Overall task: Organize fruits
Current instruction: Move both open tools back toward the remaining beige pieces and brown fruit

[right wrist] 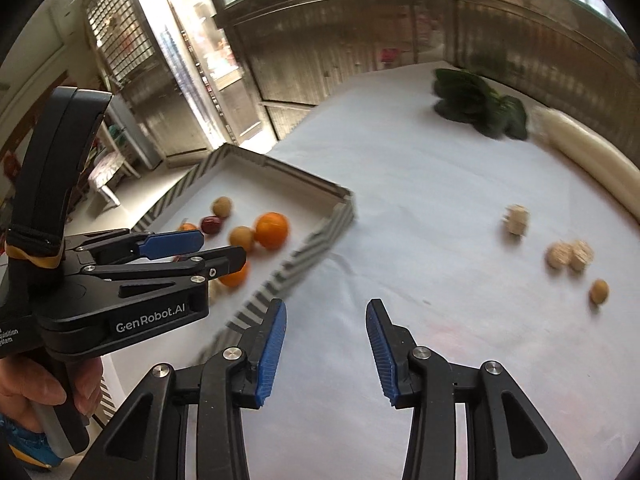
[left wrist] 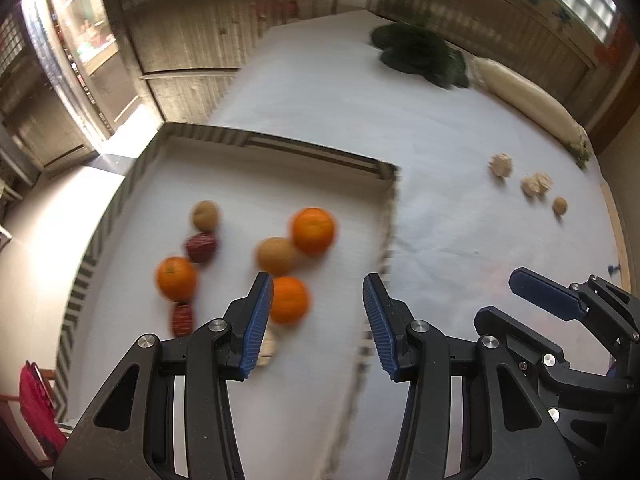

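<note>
With both the left tool [left wrist: 318, 318] and right tool [right wrist: 326, 344] part-open and empty, steer to the small brown fruit [right wrist: 599, 291] out on the white surface [right wrist: 420, 200], then carry it to the striped tray [right wrist: 312, 256] holding the oranges [left wrist: 313, 230].

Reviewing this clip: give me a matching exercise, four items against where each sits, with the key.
Items:
1. oranges
2. leafy greens
3. small brown fruit
4. left gripper

Places:
A. far end of the table
B. over the tray's near corner, empty
C. inside the striped tray
D. loose on the cloth, right of the tray

Pairs: 1-C, 2-A, 3-D, 4-B
</note>
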